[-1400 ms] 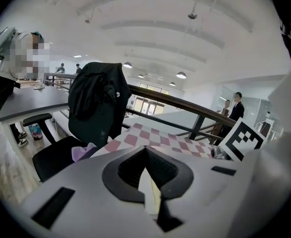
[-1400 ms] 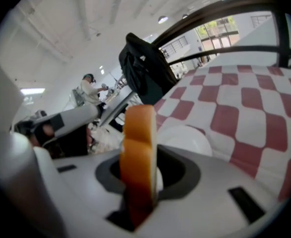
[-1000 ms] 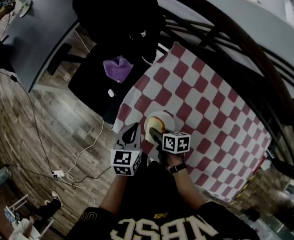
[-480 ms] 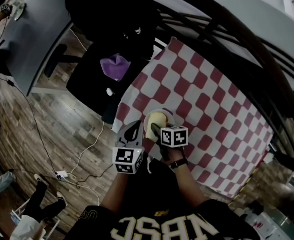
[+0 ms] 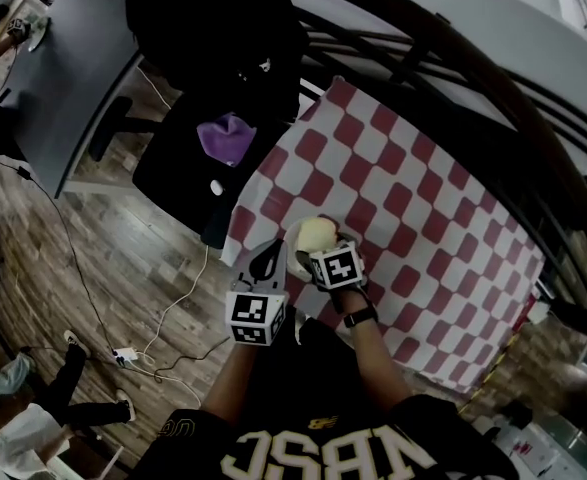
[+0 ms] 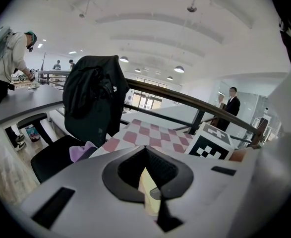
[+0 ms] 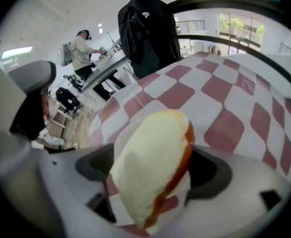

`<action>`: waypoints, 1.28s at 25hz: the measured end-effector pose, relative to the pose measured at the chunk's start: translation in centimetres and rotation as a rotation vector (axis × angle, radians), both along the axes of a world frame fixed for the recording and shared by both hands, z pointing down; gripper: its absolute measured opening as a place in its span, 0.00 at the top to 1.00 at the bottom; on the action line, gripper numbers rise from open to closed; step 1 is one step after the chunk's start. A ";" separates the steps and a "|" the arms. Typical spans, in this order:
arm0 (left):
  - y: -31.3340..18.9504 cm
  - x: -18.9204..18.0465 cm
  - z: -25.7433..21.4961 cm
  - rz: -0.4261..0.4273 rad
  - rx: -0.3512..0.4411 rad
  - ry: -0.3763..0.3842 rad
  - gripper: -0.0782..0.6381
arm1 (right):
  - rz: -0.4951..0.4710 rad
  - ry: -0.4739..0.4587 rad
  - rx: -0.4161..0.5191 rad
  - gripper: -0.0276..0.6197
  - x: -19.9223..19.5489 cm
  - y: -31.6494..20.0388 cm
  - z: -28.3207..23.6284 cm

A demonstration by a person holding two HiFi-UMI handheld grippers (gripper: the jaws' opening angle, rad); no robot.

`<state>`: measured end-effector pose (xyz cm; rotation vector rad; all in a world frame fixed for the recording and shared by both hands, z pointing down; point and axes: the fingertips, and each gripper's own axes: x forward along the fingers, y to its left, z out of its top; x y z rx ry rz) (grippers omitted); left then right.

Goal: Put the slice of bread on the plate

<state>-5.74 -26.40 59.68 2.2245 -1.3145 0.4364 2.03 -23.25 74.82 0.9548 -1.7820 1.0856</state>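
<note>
Right gripper (image 5: 308, 256) jaws were opening, bread slice (image 5: 315, 234) between them, plate (image 5: 292, 246) beneath; left gripper (image 5: 270, 252) stood closed, empty. Release step underway; withdrawal judged next.

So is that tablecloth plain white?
No, the tablecloth is checked all over in red and white squares.

1. We see one table (image 5: 457, 250), its top wholly covered by a red-and-white checked cloth (image 5: 377, 164).
2. Directly on the cloth lies a white plate (image 5: 297, 257), at about 9 o'clock from the cloth's middle in the head view, close to that edge.
3. At that edge the cloth hangs over.
</note>
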 end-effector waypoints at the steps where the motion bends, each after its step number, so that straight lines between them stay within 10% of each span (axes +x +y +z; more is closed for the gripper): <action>1: 0.0 -0.1 -0.2 -0.003 0.006 0.000 0.87 | -0.012 0.022 0.000 0.27 0.5 0.1 0.0; 12: 2.6 3.5 -2.2 -0.024 0.090 -0.026 0.87 | 0.111 -0.021 0.196 0.27 8.6 0.1 -4.0; 18: 2.1 4.4 -5.8 -0.020 0.184 0.003 0.87 | 0.087 -0.098 0.340 0.30 6.7 -0.5 -9.1; 21: 1.2 3.5 -7.4 -0.017 0.225 0.019 0.87 | 0.074 -0.094 0.436 0.44 4.8 -1.6 -12.2; 24: 2.0 4.3 -8.6 -0.012 0.262 0.022 0.87 | 0.094 -0.119 0.563 0.83 5.0 -1.3 -15.7; 32: 3.9 5.0 -12.5 -0.036 0.363 0.028 0.87 | 0.137 -0.210 0.865 0.93 6.4 1.4 -24.3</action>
